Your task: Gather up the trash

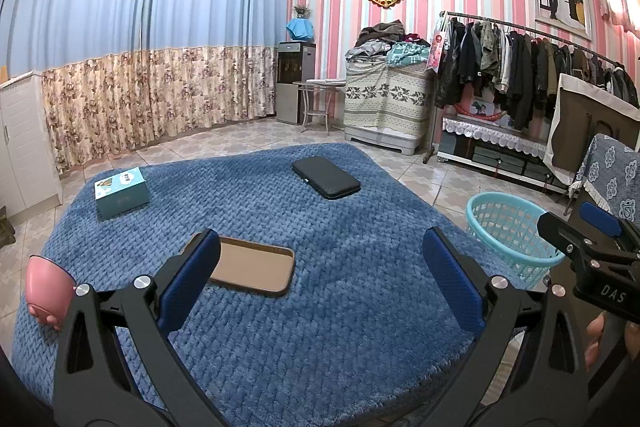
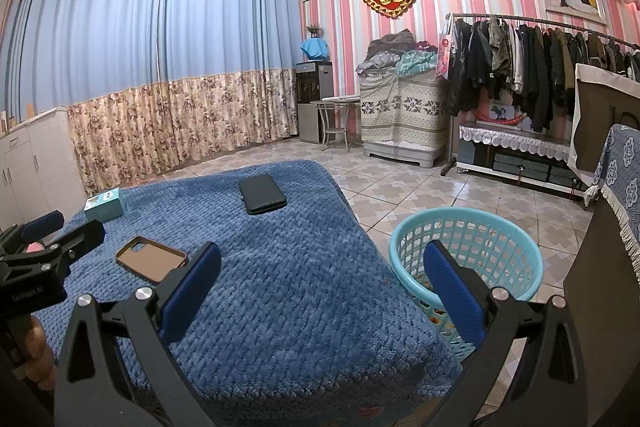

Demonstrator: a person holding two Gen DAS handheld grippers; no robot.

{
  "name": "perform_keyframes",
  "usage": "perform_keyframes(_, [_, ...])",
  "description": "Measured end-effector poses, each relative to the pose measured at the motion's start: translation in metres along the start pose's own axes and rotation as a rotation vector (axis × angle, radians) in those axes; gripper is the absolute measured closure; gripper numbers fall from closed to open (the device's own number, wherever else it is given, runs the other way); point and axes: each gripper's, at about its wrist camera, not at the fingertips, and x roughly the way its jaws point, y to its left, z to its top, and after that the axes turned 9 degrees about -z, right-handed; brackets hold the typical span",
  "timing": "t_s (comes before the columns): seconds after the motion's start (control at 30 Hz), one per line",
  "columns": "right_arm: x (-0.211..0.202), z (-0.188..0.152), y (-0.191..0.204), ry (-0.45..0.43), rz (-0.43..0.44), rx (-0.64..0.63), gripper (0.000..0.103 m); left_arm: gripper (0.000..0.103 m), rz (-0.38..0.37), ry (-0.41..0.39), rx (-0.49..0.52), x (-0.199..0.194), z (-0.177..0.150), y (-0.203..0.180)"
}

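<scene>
A light blue plastic basket (image 1: 516, 227) stands on the floor at the right of the blue-covered table (image 1: 320, 307); in the right wrist view the basket (image 2: 468, 243) holds some orange scraps at its bottom. My left gripper (image 1: 320, 275) is open and empty above the table's near part. My right gripper (image 2: 320, 287) is open and empty over the table's right edge, next to the basket. On the table lie a brown phone case (image 1: 256, 267), a black case (image 1: 326, 177) and a teal box (image 1: 122, 193). No loose trash shows on the table.
A pink cup-like object (image 1: 48, 291) sits at the table's left edge. A clothes rack (image 1: 520, 67), a covered cabinet (image 1: 384, 99), a water dispenser (image 1: 294, 83) and a small round table (image 1: 318, 99) line the far wall. A white cupboard (image 1: 20, 143) stands left.
</scene>
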Motion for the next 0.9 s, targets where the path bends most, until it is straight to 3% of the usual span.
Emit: perform_keyframes(0.9, [0.0043, -0.0024, 0.0064, 0.002, 0.005, -0.004, 0.004, 0.005, 0.030, -0.025, 0.013, -0.0054, 0.0050, 0.0035])
